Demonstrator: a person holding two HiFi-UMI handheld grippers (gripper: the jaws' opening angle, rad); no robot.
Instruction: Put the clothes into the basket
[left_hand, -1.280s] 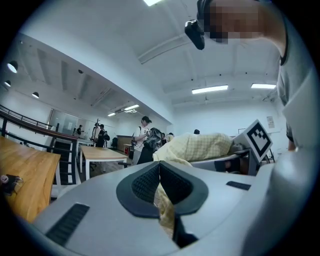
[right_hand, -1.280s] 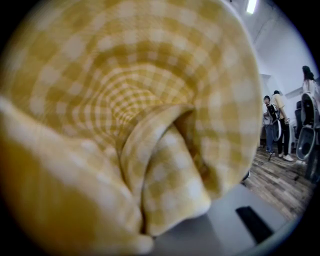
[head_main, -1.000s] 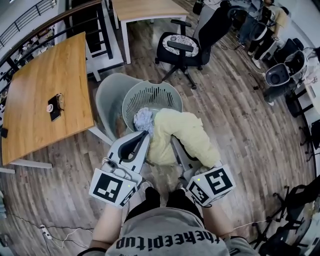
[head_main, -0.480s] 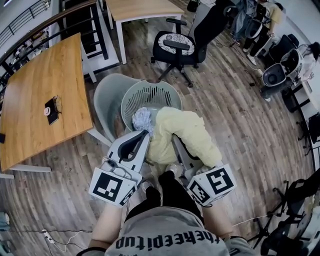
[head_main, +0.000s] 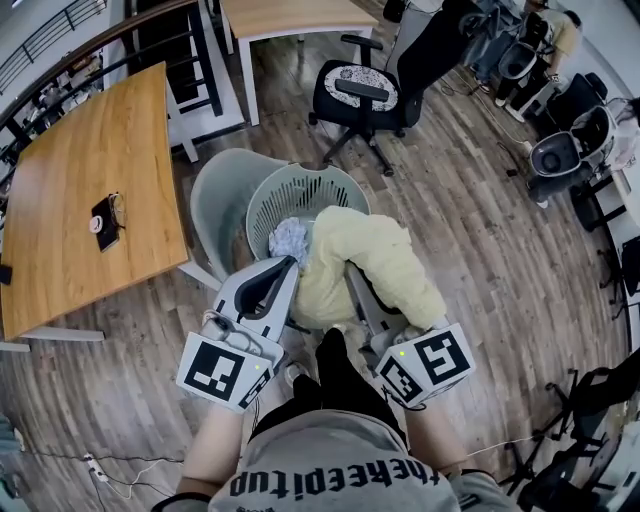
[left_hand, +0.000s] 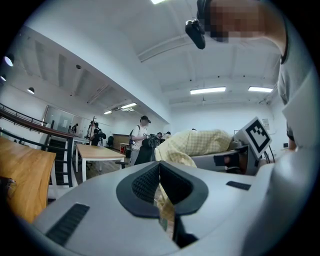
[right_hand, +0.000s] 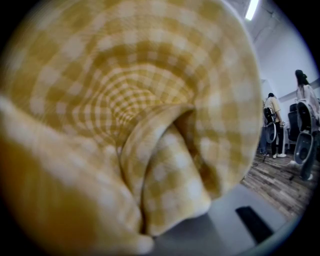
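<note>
Pale yellow checked garment (head_main: 365, 255) hung at the near rim of the grey slotted basket (head_main: 320, 185), left claw (head_main: 283, 268) and right claw (head_main: 357, 292) both clamped on it; carrying it farther over before releasing seemed wise.

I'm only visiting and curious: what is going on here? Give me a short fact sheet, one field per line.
In hand: yellow checked garment, carried between both grippers
Left gripper: jaws closed on an edge of the cloth
Right gripper: cloth bunched at its jaws and draped over it
Basket: grey slatted basket, just beyond the garment
Inside basket: pale blue cloth
Nearby: wooden table, black office chair
</note>
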